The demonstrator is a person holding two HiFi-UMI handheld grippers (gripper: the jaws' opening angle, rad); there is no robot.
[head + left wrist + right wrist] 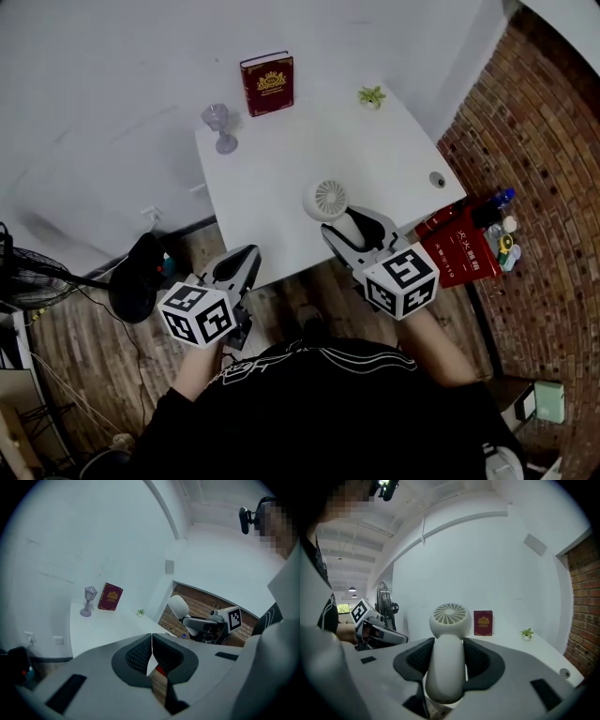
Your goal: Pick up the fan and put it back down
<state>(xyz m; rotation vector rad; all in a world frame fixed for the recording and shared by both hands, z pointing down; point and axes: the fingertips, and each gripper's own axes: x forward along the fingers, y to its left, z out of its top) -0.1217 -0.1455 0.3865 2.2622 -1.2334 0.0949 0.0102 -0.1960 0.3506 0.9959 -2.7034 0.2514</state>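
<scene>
Two jaws clamp the fan [447, 654], plainest in right gripper view.

Open tabletop [281, 178] ahead; 3 obstacles line its far edge: goblet [218, 125], book [268, 84], plant [372, 96].

white table [281, 183] with an upright red book [267, 84], a clear goblet [218, 127], a small plant [372, 96]

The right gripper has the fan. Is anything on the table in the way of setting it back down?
Nothing visible is. The right gripper holds the fan above the near edge of the white table, and the surface there is bare. The book, goblet and small plant stand far back.
</scene>
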